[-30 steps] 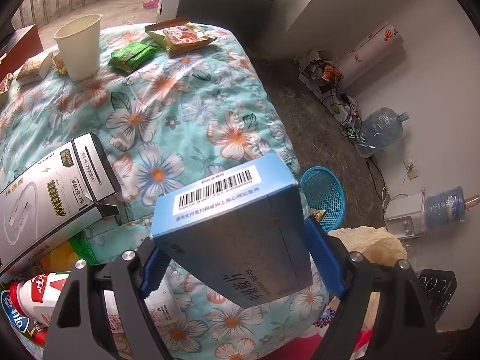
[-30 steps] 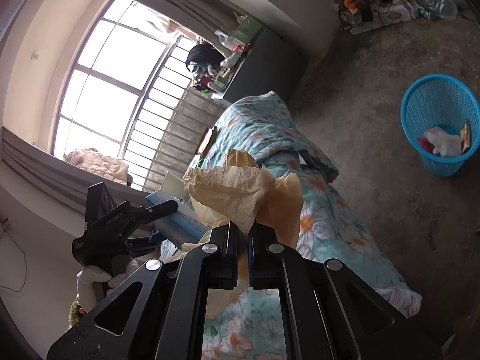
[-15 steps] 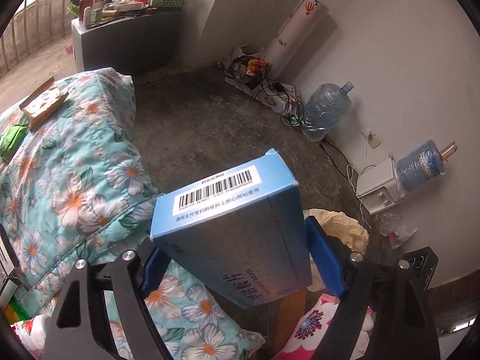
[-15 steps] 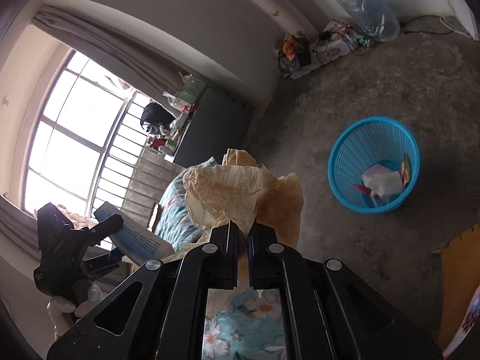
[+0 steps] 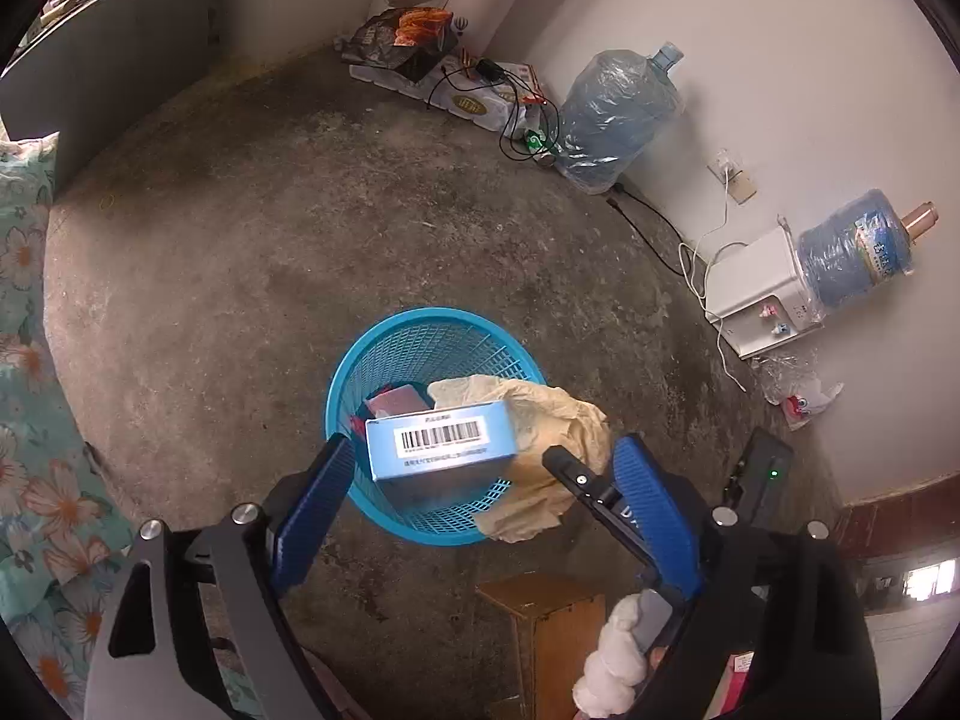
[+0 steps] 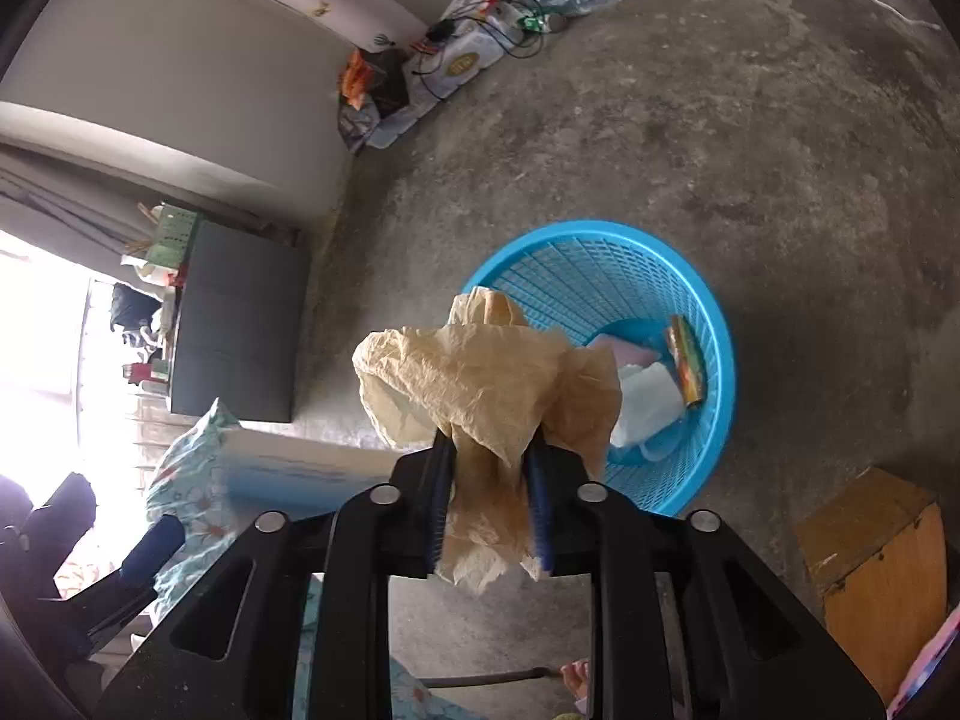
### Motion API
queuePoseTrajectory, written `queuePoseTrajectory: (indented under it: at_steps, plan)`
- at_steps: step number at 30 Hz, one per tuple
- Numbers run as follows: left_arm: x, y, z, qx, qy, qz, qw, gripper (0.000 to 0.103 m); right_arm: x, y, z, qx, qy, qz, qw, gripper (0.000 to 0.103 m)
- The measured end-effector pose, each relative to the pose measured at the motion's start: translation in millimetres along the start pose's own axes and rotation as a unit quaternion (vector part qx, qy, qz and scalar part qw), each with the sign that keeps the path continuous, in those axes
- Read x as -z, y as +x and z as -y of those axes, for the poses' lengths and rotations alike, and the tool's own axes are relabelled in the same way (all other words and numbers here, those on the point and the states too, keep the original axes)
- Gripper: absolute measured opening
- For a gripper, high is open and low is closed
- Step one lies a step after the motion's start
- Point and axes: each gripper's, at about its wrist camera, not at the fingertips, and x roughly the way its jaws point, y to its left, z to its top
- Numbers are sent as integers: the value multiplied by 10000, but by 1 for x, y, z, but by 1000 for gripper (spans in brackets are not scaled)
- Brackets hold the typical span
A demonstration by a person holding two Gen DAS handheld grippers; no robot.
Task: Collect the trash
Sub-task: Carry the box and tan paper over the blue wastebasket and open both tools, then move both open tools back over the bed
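Left wrist view: my left gripper (image 5: 480, 474) hangs over the blue basket (image 5: 360, 360), jaws spread wide and just opened further; the blue box (image 5: 441, 441) sits between the blue pads (image 5: 315, 501) clear of both, barcode face up, over the basket mouth. My right gripper (image 5: 591, 489) comes in from the right with the tan crumpled paper (image 5: 555, 438) draped across the basket's near right rim. Bare concrete floor (image 5: 270, 240) lies open all round the basket; one wooden stool (image 5: 546, 618) stands close behind it. Two water jugs by the wall. Right wrist view: right jaws have just been opening, part way apart, the paper wad (image 6: 486, 384) between them and touching both pads. Basket (image 6: 717, 324) just beyond, holding one foil tube (image 6: 687, 357) and some pale wrappers. Stool (image 6: 870, 546) near right.
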Motion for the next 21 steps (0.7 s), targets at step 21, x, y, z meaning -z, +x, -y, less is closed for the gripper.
queuePoseTrajectory:
  at_steps: [21]
  plan:
    - [47, -182, -14, 681, 637, 1405, 9857, 91, -13, -34, -14, -571, -353, 416, 9969, 55]
